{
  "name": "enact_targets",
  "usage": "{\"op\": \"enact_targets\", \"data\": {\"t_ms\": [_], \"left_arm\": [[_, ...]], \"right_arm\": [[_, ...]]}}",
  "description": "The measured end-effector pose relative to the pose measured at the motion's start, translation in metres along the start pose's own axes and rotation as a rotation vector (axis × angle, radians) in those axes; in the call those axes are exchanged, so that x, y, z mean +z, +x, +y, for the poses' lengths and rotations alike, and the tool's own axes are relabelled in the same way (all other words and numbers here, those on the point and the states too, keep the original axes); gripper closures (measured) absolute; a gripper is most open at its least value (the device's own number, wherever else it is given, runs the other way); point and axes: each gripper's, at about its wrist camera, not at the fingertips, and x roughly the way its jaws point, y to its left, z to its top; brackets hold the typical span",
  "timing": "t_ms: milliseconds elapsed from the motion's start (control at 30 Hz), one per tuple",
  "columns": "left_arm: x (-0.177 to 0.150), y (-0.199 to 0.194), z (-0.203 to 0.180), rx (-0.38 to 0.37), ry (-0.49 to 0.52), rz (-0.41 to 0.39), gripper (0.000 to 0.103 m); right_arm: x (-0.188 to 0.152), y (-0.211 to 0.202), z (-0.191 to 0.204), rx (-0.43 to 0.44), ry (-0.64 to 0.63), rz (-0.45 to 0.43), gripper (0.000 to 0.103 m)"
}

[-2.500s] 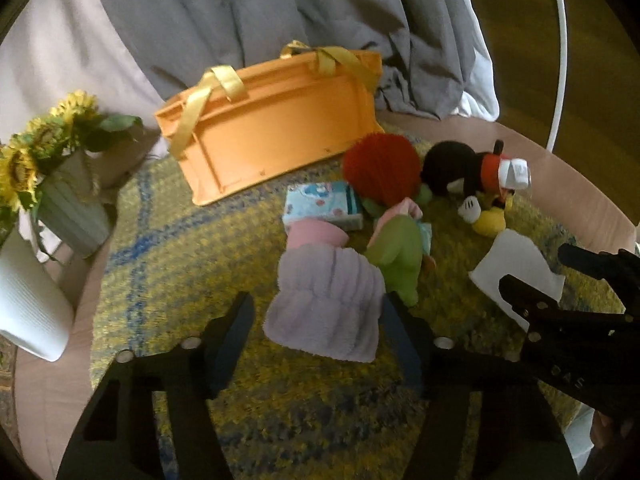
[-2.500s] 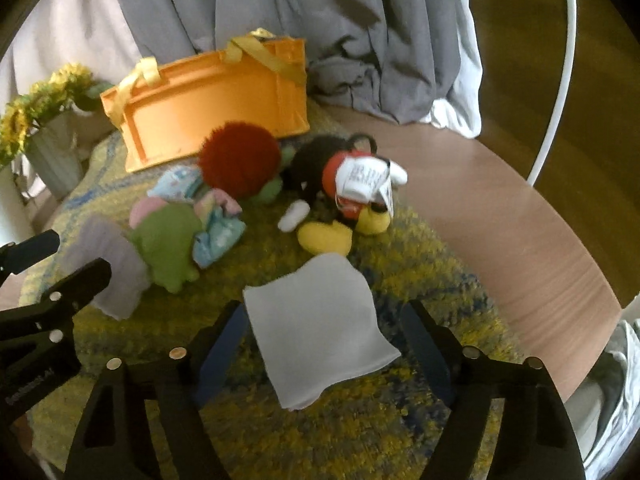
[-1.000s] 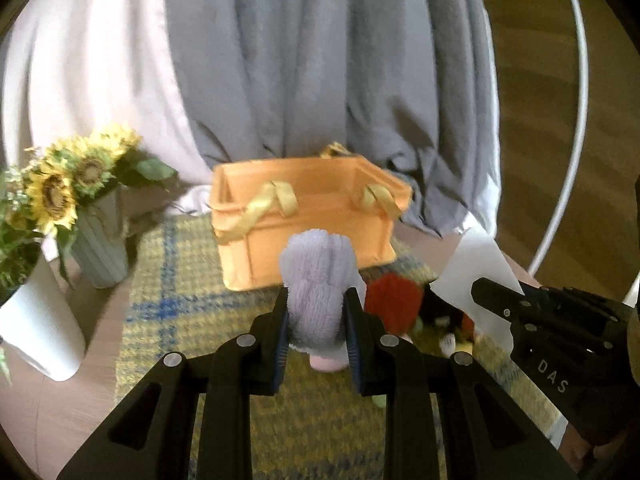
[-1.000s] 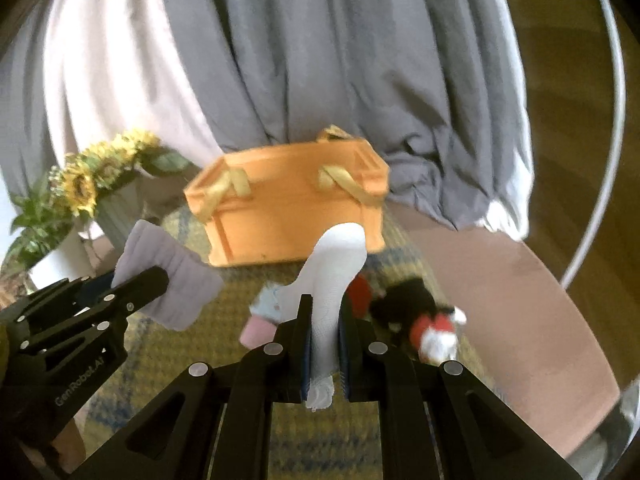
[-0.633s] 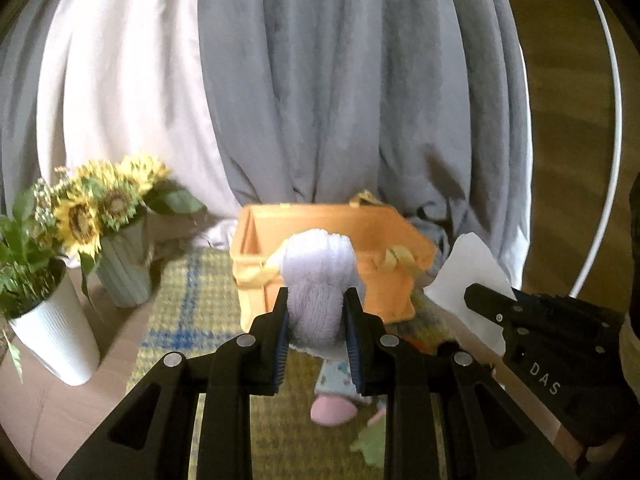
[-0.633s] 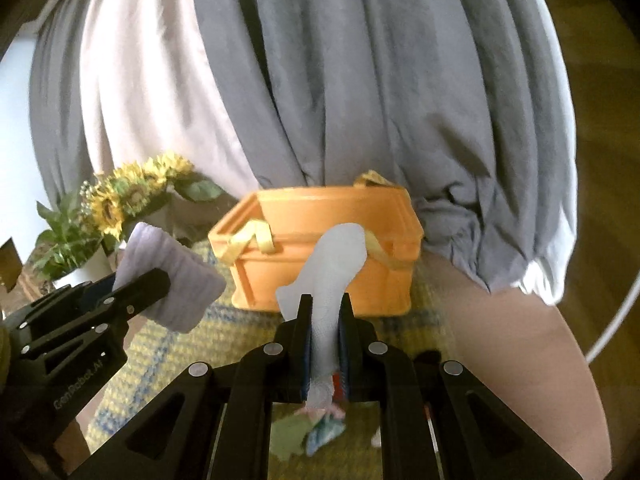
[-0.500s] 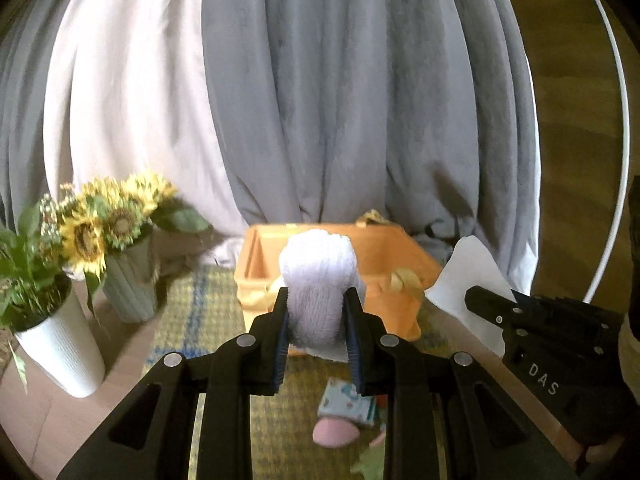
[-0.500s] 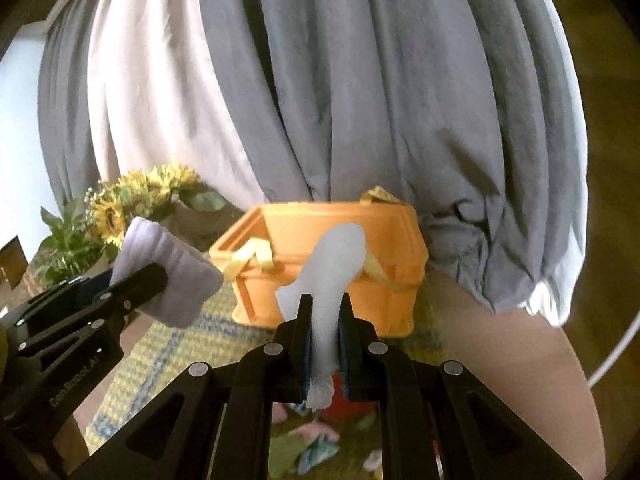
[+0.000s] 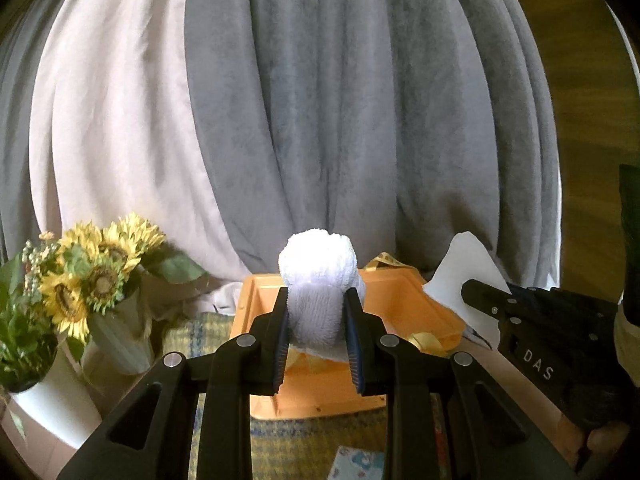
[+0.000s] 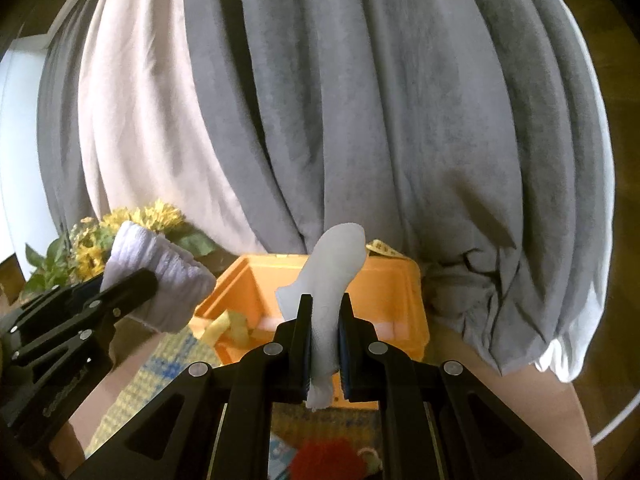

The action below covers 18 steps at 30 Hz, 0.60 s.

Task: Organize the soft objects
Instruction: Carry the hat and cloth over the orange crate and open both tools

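Observation:
My left gripper (image 9: 318,300) is shut on a fluffy lavender towel (image 9: 318,276) and holds it up in the air in front of the orange basket (image 9: 404,304). My right gripper (image 10: 324,312) is shut on a thin white cloth (image 10: 334,268), also raised, in front of the same orange basket (image 10: 396,300), whose open top shows. The towel in the left gripper shows at the left of the right wrist view (image 10: 160,280). The white cloth shows at the right of the left wrist view (image 9: 468,272).
Grey and white curtains (image 9: 320,120) hang behind the basket. A sunflower vase (image 9: 100,280) and a white pot (image 9: 52,404) stand at the left. A yellow-blue woven mat (image 9: 312,444) lies below, with a red plush (image 10: 328,460) and a blue patterned pack (image 9: 356,464).
Both grippers closed on their cloths, lifted them off the mat and carried them up and toward the basket. The view now looks higher, into the basket's opening.

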Motion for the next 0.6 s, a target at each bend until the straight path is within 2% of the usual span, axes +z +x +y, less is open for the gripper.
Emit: {"op": "enact_targets", "data": {"t_ms": [333, 600], "left_arm": [[0.010, 0.052, 0.006, 0.018, 0.008, 0.020, 0.078], [0.011, 0.107, 0.013, 0.015, 0.010, 0.100, 0.077]], "right_arm": [[0.021, 0.057, -0.004, -0.002, -0.008, 0.028, 0.091], [0.026, 0.113, -0.010, 0.006, -0.003, 0.125, 0.091]]}}
